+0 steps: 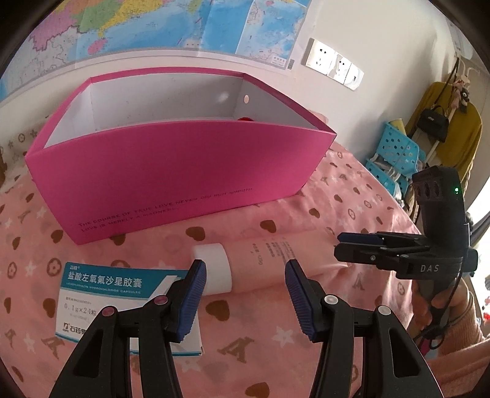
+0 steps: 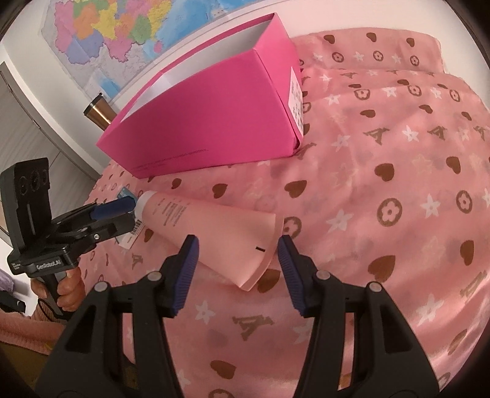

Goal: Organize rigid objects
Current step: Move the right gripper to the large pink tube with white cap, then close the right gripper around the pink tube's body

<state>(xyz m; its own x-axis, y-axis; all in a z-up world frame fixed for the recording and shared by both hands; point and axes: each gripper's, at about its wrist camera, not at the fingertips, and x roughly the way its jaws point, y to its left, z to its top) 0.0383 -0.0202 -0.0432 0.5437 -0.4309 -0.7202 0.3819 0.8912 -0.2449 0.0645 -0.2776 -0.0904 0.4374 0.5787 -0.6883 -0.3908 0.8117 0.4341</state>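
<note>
— What are we working over?

— We are looking across a pink bedspread [image 2: 382, 147] printed with hearts and stars, a map [image 1: 171, 21] hanging on the far wall, sockets [image 1: 333, 62] to its right.

— And the things?

— The pink tube [image 1: 275, 260] is lying near us, the open magenta box [image 1: 171, 159] standing beyond it, a medicine carton [image 1: 101, 294] lying left.

— The jaws?

— Our left gripper [image 1: 245, 294] is hovering spread at the tube's cap, our right gripper [image 2: 237, 269] spread around its crimped end, neither pressing.
</note>
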